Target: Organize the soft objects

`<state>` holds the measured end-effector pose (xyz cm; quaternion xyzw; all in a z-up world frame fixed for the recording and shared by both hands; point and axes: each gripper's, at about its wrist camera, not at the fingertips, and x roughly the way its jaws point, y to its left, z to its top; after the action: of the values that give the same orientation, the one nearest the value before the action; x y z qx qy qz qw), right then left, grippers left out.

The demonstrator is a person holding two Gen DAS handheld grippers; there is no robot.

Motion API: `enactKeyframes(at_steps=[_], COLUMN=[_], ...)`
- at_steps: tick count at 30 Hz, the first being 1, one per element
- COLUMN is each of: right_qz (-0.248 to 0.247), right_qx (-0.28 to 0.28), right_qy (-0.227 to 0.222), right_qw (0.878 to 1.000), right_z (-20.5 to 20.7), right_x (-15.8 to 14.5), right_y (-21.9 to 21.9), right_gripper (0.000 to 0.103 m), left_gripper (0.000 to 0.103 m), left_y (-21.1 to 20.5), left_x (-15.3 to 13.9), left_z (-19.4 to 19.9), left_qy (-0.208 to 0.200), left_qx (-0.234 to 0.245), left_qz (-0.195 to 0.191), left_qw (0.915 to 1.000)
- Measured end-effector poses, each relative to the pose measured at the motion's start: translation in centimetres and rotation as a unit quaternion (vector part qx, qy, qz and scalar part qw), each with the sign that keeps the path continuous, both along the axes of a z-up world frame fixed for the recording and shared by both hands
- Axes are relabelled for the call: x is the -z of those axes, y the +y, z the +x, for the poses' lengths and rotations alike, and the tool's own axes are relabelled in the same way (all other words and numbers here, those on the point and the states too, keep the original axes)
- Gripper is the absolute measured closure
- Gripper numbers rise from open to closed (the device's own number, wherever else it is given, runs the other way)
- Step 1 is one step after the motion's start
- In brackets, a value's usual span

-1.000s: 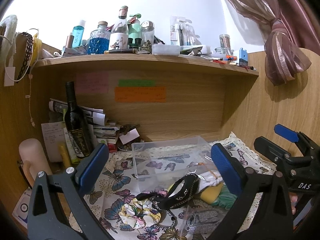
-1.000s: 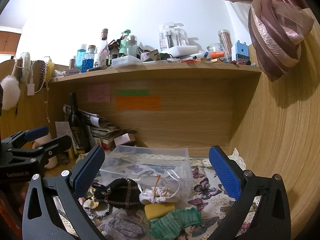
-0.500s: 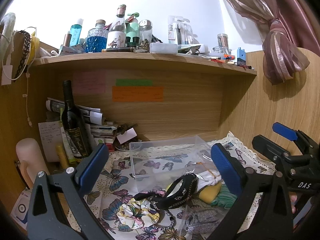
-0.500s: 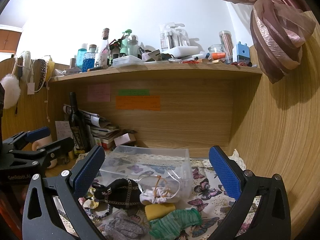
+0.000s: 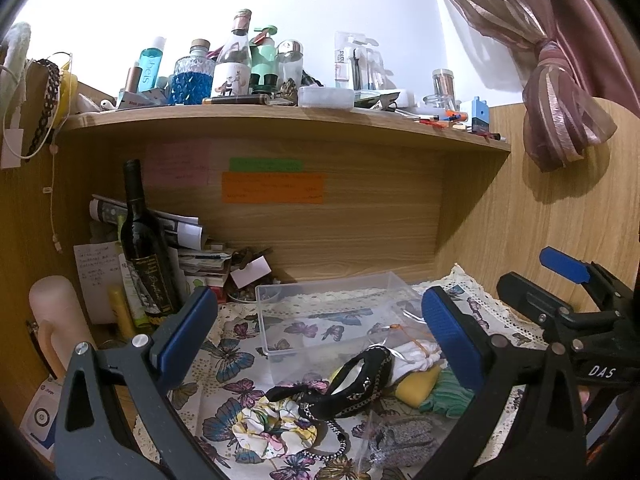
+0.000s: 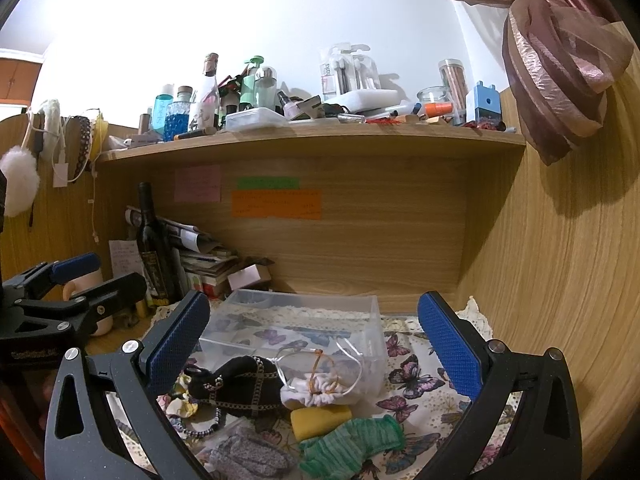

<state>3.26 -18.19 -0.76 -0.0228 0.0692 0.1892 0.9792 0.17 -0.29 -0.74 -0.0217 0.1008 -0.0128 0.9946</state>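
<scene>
A pile of soft objects lies on the butterfly cloth [image 5: 224,364] in front of a clear plastic box [image 5: 332,316]: a black chain-trimmed band [image 5: 360,380], a floral scrunchie [image 5: 272,428], a white scrunchie [image 6: 320,390], a yellow sponge [image 6: 320,420], a green scrunchie [image 6: 352,444] and a grey glitter piece [image 6: 248,458]. My left gripper [image 5: 320,336] is open and empty, above the pile. My right gripper [image 6: 312,340] is open and empty, above the pile's right side. The box [image 6: 296,328] also shows in the right wrist view.
A dark wine bottle [image 5: 144,248] and stacked papers [image 5: 192,248] stand at the back left of the wooden desk nook. A pale cup [image 5: 56,320] stands far left. The shelf [image 5: 280,116] above holds several bottles. A wood wall [image 6: 560,280] closes the right side.
Both grippers have shifted slightly; the scene sits a little lower and nearer in the views. Both stay open and empty. The soft objects have not moved.
</scene>
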Motion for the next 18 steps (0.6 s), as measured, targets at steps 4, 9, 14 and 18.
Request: enactKeyframes(at_steps=[4, 9, 14, 18], right_qz=[0.0, 0.001, -0.001, -0.007], right_qx=[-0.001, -0.003, -0.005, 0.0], right_qy=[0.0, 0.001, 0.004, 0.01], right_qw=[1.0, 1.0, 1.0, 1.0], right_z=[0.1, 0.3, 0.7, 1.5], right_x=[0.1, 0.2, 0.4, 0.7], right_y=[0.0, 0.1, 0.0, -0.2], right_gripper=[0.0, 0.0, 0.0, 0.0], left_gripper=[0.0, 0.0, 0.0, 0.0], left_y=[-0.1, -0.2, -0.3, -0.5], left_x=[0.0, -0.1, -0.1, -0.1], left_z=[-0.1, -0.2, -0.1, 0.6], left_qy=[-0.002, -0.004, -0.001, 0.01], left_qx=[0.001, 0.002, 0.003, 0.004], left_qz=[0.001, 0.0, 0.001, 0.006], left_qw=[1.0, 1.0, 1.0, 0.9999])
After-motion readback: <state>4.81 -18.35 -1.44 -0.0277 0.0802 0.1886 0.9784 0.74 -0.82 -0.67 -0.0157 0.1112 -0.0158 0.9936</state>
